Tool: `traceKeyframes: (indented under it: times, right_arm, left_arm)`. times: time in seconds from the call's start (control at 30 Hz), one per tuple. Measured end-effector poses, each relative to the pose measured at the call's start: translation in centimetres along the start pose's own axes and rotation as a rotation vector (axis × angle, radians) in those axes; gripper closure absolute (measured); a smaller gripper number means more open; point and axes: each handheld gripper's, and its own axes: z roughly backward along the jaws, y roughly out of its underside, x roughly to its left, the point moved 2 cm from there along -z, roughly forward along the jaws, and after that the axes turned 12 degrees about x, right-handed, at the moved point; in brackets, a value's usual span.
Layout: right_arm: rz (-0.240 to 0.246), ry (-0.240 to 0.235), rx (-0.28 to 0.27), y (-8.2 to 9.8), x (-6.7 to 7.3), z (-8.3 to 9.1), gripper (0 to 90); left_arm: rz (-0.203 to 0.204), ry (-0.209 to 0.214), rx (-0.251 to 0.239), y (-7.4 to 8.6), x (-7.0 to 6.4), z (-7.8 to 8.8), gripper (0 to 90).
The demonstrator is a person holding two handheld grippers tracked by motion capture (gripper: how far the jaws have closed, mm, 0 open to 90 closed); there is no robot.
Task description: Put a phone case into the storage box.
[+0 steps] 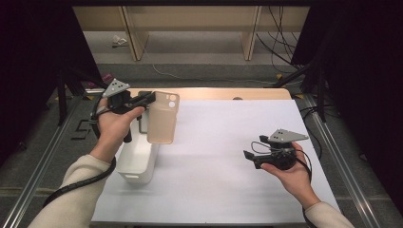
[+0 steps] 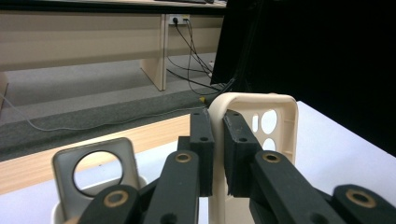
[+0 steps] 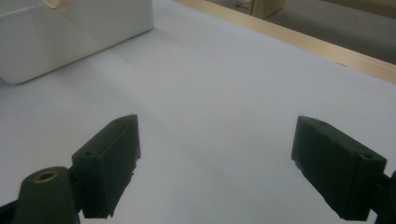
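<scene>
Two phone cases (image 1: 162, 117), one bin (image 1: 138, 161)

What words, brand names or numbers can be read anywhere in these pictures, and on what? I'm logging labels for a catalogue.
No text can be read in any view.
Beige phone case held in the left tool: plain, with camera cut-outs and no brand.
Grey phone case in the white bin: no lettering.
Right tool: no label.
Dark marks on the floor left of the table: too blurred to read.

Beige phone case (image 1: 162, 118), white bin (image 1: 138, 161), grey case (image 2: 95, 170), black tools.
</scene>
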Motion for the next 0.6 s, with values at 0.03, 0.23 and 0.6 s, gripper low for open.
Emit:
traceKeyframes:
  times: [0.03, 0.23, 0.6]
  right_arm:
    - [-0.002, 0.001, -0.001, 0.0, -0.1, 0.0, 16.3]
    - [-0.008, 0.004, -0.003, 0.2, -0.3, 0.2, 16.3]
    - [-0.018, 0.002, -0.002, 0.5, -0.5, 0.3, 16.3]
  left_arm:
    - [0.001, -0.005, 0.0, 0.0, 0.2, 0.1, 83.2]
    - [0.01, -0.018, -0.006, 0.0, 1.3, 0.4, 83.3]
    - [0.007, -0.049, -0.011, -0.2, 2.8, 0.8, 83.2]
